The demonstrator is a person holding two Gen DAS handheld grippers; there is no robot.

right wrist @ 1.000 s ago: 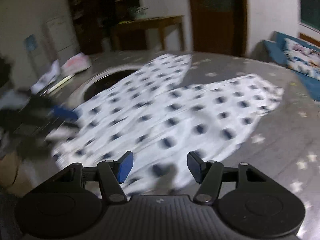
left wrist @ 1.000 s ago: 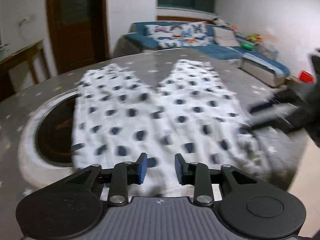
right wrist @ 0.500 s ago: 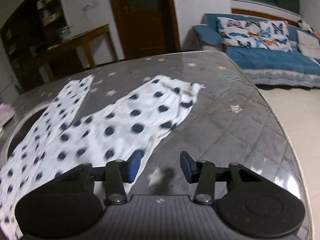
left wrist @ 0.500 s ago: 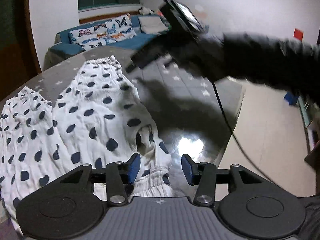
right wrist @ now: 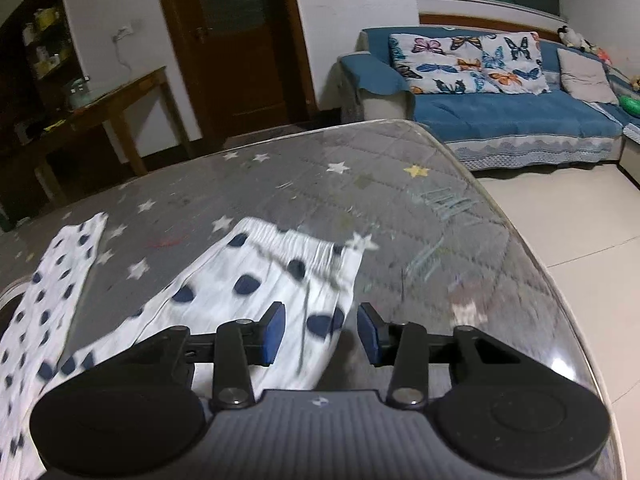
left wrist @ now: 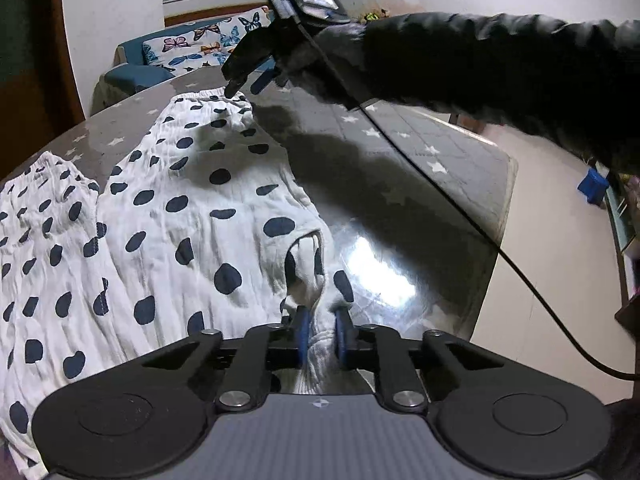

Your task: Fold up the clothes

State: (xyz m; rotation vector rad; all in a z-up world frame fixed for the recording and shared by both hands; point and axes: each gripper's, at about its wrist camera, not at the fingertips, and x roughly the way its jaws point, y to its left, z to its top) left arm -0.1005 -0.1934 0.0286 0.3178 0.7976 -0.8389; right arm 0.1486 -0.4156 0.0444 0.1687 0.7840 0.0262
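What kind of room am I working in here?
Most likely a home living room: a blue sofa with butterfly-print cushions, a dark wooden door, and a wooden side table behind the star-patterned grey table.

There is 1 garment (left wrist: 168, 216), white with dark spots, and it shows 2 legs. It lies on 1 desk (left wrist: 420, 152) with a star-print top. There are 2 grippers: the left gripper (left wrist: 320, 338) and the right gripper (right wrist: 320, 334), each with 2 blue fingers (right wrist: 274, 332). 1 black cable (left wrist: 460, 216) runs across the left view. Further back stand 1 blue sofa (right wrist: 516, 120) with 1 butterfly-print cover (right wrist: 468, 64) and 1 grey cushion (right wrist: 586, 76), 1 wooden side table (right wrist: 112, 100) and 1 brown door (right wrist: 240, 36).
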